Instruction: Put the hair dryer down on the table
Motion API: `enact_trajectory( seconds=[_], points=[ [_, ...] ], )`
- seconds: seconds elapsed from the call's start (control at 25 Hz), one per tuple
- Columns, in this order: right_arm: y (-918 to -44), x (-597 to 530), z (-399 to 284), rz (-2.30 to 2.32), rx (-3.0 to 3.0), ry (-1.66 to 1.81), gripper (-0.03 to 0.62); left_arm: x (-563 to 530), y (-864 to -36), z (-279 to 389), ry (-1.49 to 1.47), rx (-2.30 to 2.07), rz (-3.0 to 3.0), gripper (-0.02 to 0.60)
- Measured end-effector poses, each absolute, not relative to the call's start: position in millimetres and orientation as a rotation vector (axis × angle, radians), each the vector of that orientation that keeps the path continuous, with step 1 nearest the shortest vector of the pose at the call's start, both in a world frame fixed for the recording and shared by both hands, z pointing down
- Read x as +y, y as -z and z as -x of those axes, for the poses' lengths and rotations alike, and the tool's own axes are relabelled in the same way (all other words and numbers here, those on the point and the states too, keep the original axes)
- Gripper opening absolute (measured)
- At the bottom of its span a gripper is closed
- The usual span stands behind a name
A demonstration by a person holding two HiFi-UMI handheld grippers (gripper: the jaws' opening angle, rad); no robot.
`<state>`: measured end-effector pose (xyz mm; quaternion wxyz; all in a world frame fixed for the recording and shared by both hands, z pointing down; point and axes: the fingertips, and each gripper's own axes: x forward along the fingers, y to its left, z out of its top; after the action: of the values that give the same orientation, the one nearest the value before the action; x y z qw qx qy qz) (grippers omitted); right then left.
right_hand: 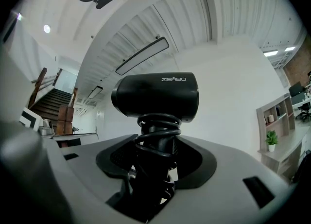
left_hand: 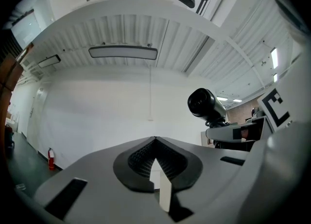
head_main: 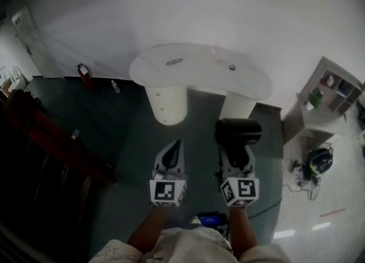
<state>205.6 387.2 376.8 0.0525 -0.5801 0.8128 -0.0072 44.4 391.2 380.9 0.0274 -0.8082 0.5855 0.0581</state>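
A black hair dryer (head_main: 238, 132) stands upright in my right gripper (head_main: 236, 154), which is shut on its handle; a coiled cord wraps that handle (right_hand: 156, 138). In the right gripper view the dryer's barrel (right_hand: 156, 95) lies crosswise above the jaws of the right gripper (right_hand: 155, 152). My left gripper (head_main: 174, 152) hangs beside it to the left, shut and holding nothing, its jaws meeting in a point (left_hand: 155, 143). From the left gripper view the dryer (left_hand: 206, 103) shows to the right. The white oval table (head_main: 171, 76) lies ahead of both grippers, beyond the dryer.
Two small items lie on the table: a flat oval piece (head_main: 174, 61) and a small knob (head_main: 232, 67). A red fire extinguisher (head_main: 84, 73) and a bottle (head_main: 116, 87) stand by the wall. Wooden stairs (head_main: 51, 142) rise left; a shelf unit (head_main: 331, 93) and a bag (head_main: 319, 162) are right.
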Motion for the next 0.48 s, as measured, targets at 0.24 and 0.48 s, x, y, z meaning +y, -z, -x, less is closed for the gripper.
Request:
enact_trajectory(
  seconds=[0.24, 0.48],
  points=[
    [-385, 330, -192, 1.79, 2.488, 0.012, 0.227, 327, -387, -37, -0.179, 1.783, 2.504, -0.002],
    [-383, 270, -167, 1.813, 2.512, 0.009, 0.227, 263, -376, -13, -0.207, 1.787, 2.512, -0.002]
  ],
)
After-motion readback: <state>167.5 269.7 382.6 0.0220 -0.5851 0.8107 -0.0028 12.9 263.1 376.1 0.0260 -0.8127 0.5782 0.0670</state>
